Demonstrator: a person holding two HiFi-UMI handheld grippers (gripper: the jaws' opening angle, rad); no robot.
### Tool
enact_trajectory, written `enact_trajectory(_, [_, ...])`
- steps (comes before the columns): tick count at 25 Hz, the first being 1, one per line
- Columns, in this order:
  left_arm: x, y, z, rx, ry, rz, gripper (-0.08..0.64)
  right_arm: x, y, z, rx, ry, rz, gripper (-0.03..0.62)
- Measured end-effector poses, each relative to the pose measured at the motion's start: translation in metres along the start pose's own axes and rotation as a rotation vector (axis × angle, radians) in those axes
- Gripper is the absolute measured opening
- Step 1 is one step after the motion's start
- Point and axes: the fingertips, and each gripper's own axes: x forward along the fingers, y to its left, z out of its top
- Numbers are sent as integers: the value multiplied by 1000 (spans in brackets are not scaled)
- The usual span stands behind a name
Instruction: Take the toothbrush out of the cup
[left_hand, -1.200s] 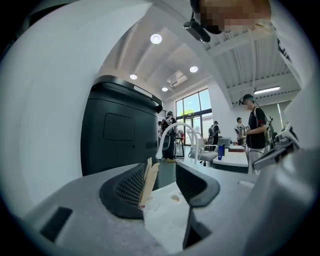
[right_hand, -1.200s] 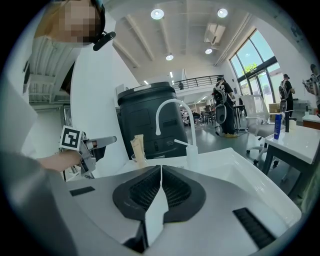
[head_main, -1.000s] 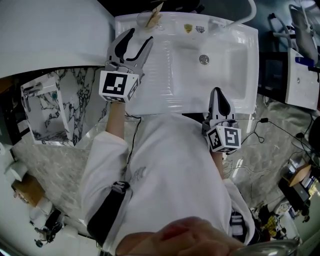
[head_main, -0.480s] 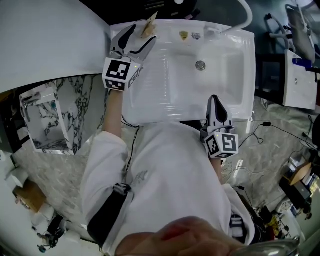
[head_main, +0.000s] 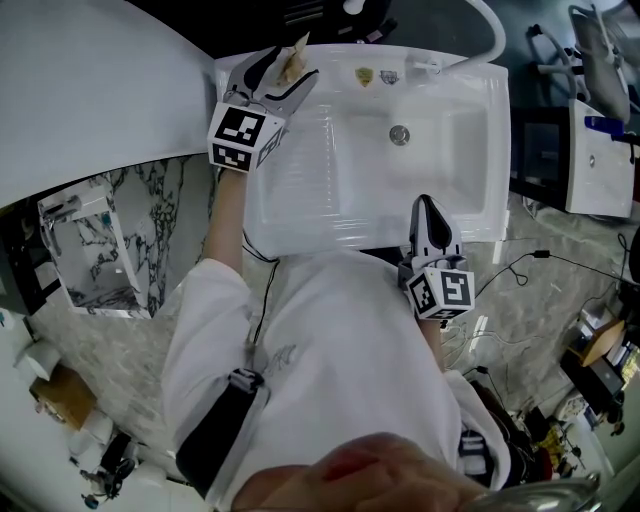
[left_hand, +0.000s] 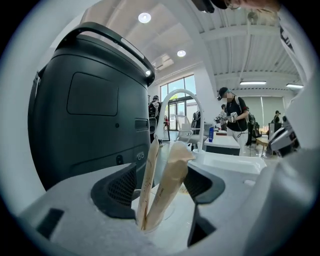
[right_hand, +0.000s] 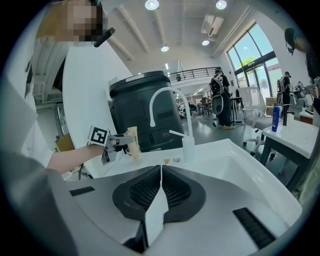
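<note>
From the head view, the left gripper (head_main: 288, 68) is at the far left corner of the shiny white sink (head_main: 440, 130). Its jaws are wide apart and have just been opening. The two tan paper-wrapped toothbrushes (head_main: 294, 56) stick up between them. The right gripper (head_main: 430, 205) sits at the near edge of the sink, well apart from the left one.

In the left gripper view, the left gripper (left_hand: 161, 181) has one jaw on each side of the small clear plastic cup (left_hand: 170, 211). Both toothbrushes (left_hand: 169, 185) stand in the cup and lean a little (one is thin, one is wider). The pads are not squeezing them. Behind stand a big black bin (left_hand: 90, 110) and a white curved tap (left_hand: 182, 94).

In the right gripper view, the right gripper (right_hand: 161, 175) has its jaws pressed together with nothing between them. Far across the sink (right_hand: 235, 160) you can see the left gripper (right_hand: 122, 142) by the cup (right_hand: 135, 157), with the toothbrushes (right_hand: 132, 137) still inside it.
</note>
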Motion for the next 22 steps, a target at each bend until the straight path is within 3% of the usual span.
enact_trajectory(5, [5, 0, -5, -15, 15, -8, 285, 1, -1, -1, 1, -1, 0, 18])
enact_trajectory(13, [9, -2, -6, -10, 13, -2, 174, 3, -1, -3, 2, 1, 3, 18])
enact_trajectory(22, [8, 7, -2, 8, 15, 58, 72, 0, 0, 0, 1, -2, -1, 18])
